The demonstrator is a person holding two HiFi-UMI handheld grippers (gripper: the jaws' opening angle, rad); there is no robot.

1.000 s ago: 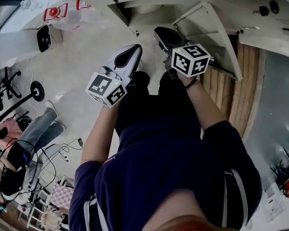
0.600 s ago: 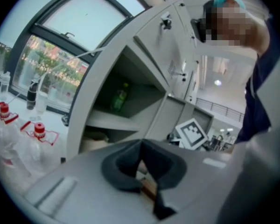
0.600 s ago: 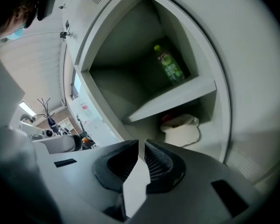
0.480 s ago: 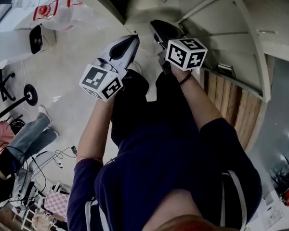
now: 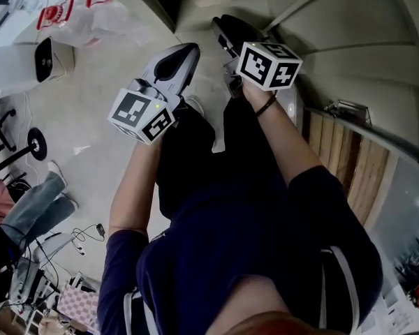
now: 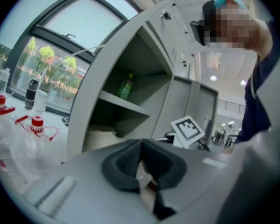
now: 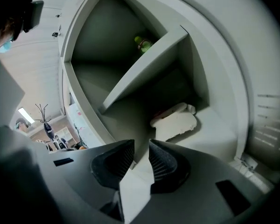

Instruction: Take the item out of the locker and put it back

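The white bundle [image 7: 175, 122] lies on the locker's [image 7: 144, 62] bottom floor, straight ahead of the nearer right claw [image 7: 141, 146], lengthwise across its empty jaws, which have just been opening; the left claw [image 6: 141, 148] is closed.

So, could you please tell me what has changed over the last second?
The left gripper and right gripper have moved in closer to the open locker. The right gripper's jaws have just been opening, with nothing between them. The left gripper's jaws stay together, empty.
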